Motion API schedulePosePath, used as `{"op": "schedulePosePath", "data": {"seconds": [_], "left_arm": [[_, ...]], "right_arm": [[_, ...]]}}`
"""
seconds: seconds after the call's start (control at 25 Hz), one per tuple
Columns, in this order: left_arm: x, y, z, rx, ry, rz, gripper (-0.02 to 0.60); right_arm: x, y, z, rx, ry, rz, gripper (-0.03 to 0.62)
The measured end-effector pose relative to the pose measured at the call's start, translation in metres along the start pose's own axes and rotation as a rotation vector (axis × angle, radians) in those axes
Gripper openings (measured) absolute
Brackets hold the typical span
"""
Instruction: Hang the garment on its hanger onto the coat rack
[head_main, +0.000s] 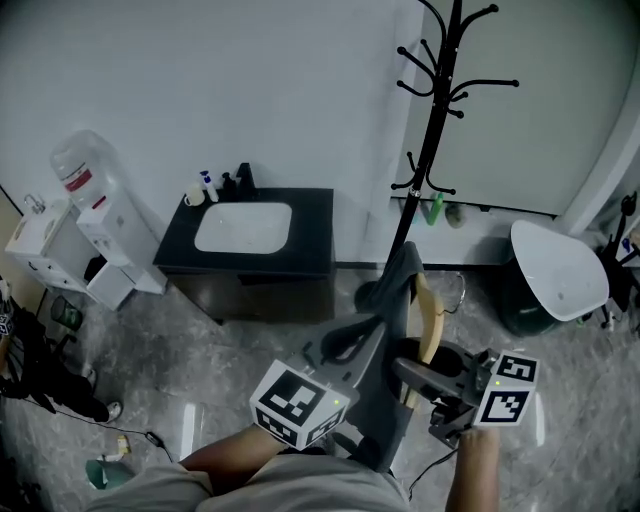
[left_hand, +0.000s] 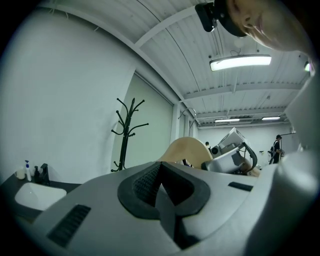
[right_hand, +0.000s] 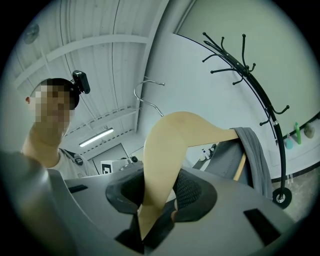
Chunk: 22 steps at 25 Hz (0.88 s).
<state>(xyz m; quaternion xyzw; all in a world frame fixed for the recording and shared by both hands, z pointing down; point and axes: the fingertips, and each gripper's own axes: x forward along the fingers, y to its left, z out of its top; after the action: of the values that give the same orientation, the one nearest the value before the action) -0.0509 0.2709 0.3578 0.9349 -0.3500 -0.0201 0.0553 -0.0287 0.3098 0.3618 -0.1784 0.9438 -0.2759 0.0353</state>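
Observation:
A light wooden hanger carries a grey garment low in front of me. My right gripper is shut on the hanger's wooden arm; the garment drapes over the far end and the metal hook points up. My left gripper sits just left of the garment, jaws together with nothing seen between them. The black coat rack stands beyond the hanger, against the wall, and shows in both gripper views.
A black cabinet with a white sink stands left of the rack's base. A water dispenser is at far left, and a white-lidded bin at right. A green bottle stands on the sill behind the rack.

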Motion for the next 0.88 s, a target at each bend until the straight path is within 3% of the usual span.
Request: {"op": "schedulePosePath", "data": {"seconds": [0.32,0.6,0.88], "left_arm": [[0.084,0.077,0.005,0.004,0.007,0.042,0.006],[0.179,0.159,0.028,0.013,-0.027,0.198,0.006],[0.243,0.206,0.059,0.047,-0.069,0.302,0.006]], "right_arm": [[0.032,-0.096,0.077,-0.009,0.006,0.057,0.141],[0.056,-0.185,0.144,-0.028,0.079,0.167,0.143],[0.074,-0.234,0.212,-0.072,0.138,0.265,0.143]]}}
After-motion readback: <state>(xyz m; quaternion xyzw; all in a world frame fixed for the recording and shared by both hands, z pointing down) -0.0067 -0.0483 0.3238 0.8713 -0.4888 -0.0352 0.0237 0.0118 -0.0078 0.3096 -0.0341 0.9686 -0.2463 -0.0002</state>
